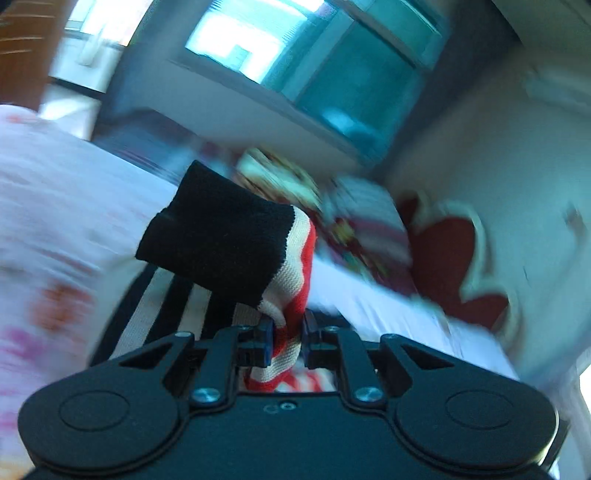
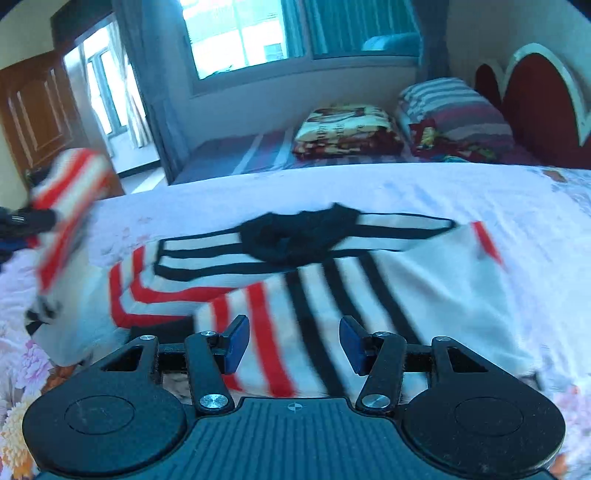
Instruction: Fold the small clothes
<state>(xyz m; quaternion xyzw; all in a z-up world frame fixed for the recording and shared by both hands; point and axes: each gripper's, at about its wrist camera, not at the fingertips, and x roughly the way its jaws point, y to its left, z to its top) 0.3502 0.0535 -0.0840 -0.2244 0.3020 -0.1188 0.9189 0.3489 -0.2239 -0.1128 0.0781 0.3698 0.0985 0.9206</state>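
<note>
While my left gripper (image 1: 288,341) clamped red-cream striped knit sleeve w/ black cuff (image 1: 221,236) | right gripper (image 2: 293,345) jaws apart over sweater body (image 2: 369,288) | best: lay sleeve flat across body, cuff inside edge.

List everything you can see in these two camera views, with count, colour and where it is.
striped knit sweater: one, white with red and black stripes and a black collar, spread on the bed; its black-cuffed sleeve is lifted
floral bedspread: one, white with pink and orange flowers, under the sweater
folded patterned blanket: one, red and cream, far side of the bed
striped pillow: one, grey and pink, beside the headboard
red headboard: one, white-edged, right
window: one, teal-curtained, back wall
wooden door: one, brown, left
left gripper: black, jaws closed on the sleeve
right gripper: black with blue pads, jaws apart above the sweater
</note>
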